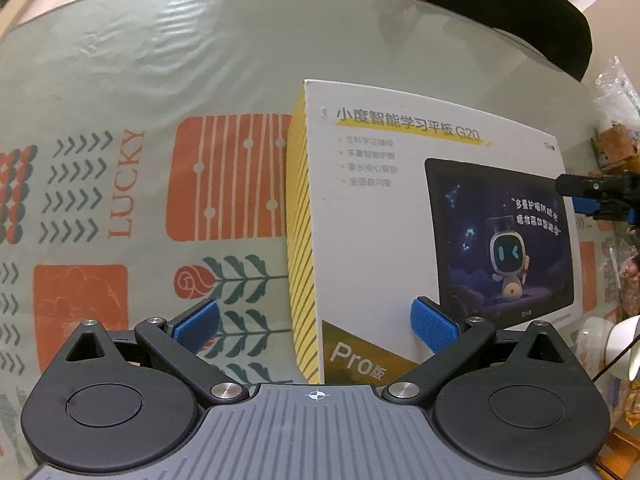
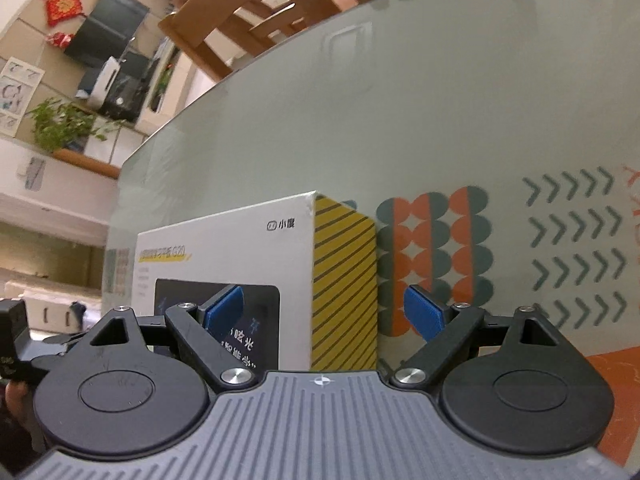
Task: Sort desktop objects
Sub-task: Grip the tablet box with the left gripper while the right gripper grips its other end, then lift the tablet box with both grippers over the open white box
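A white tablet box (image 1: pixel 384 208) with yellow striped sides lies flat on the table. Its top shows a printed tablet with a cartoon robot. My left gripper (image 1: pixel 316 328) is open, its jaws standing either side of the box's near left corner, one blue pad (image 1: pixel 434 326) over the top face. My right gripper (image 2: pixel 324 314) is open, its jaws either side of the same box (image 2: pixel 248 252) at its striped edge (image 2: pixel 344 280). The right gripper's fingers (image 1: pixel 600 196) show at the box's right edge in the left wrist view.
The round table (image 1: pixel 200 60) has a glass top over a cloth with orange and teal patterns. Snack packets (image 1: pixel 616 148) and a white bowl (image 1: pixel 596 332) lie at its right. A wooden chair (image 2: pixel 256 16) stands beyond the far edge.
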Demonstrator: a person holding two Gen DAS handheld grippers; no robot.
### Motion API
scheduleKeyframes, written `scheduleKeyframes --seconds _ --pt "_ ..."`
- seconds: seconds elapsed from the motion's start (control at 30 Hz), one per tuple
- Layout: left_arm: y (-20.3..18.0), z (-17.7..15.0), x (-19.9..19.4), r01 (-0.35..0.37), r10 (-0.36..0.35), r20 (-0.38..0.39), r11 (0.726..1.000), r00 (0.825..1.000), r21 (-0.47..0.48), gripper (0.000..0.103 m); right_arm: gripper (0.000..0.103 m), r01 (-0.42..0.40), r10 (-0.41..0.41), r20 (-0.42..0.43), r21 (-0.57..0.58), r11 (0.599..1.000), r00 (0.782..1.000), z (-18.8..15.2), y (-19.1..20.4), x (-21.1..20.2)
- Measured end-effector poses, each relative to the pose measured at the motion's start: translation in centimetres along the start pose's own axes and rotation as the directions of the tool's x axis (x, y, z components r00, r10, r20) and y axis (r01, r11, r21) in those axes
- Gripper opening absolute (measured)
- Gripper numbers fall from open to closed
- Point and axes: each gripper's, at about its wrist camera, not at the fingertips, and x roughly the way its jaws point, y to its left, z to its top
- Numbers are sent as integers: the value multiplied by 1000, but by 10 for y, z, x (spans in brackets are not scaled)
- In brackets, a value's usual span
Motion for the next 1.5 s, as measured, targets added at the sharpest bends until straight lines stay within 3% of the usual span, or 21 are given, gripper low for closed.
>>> scheduleKeyframes --seconds 0.27,0.5,0.8,0.93,1.23,1.5 --pt "14 7 13 126 -127 -32 991 991 -43 103 103 -92 94 -41 48 995 995 8 -15 15" --pt "10 14 30 232 -236 -77 971 969 -54 103 103 -167 171 -84 44 985 982 11 -20 28" --pt "3 14 37 244 -248 -84 968 965 -60 103 103 -120 118 -90 -16 993 989 9 0 32" --pt "0 16 40 239 -242 -89 970 966 -50 103 103 -94 93 -71 -10 995 993 6 5 32" --pt "-1 12 42 252 -254 -49 966 966 -50 103 103 -59 59 -121 -2 998 991 12 13 38" --pt "-7 17 42 236 -240 -69 970 968 -61 103 103 -12 11 -126 -13 1000 992 11 26 38"
